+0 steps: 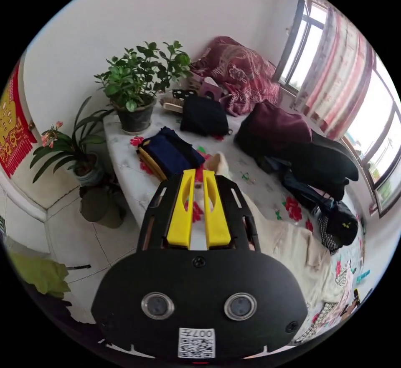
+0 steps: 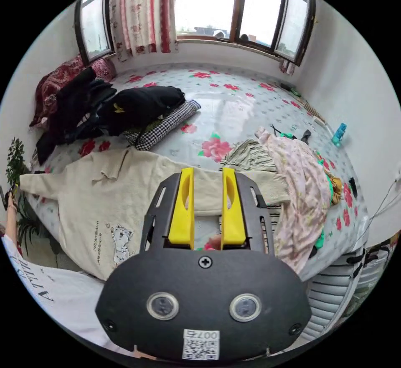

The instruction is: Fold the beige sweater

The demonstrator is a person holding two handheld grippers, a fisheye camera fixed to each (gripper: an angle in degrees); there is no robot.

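No text can be read for sure. The left gripper and right gripper each carry a code sticker. To the left of the right gripper, the beige sweater has tiny print and a white shirt has cut-off letters.

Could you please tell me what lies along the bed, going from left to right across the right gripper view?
Dark clothes pile → black garment on a checked cushion → beige sweater → striped cloth → pink floral garment → blue bottle by the wall.
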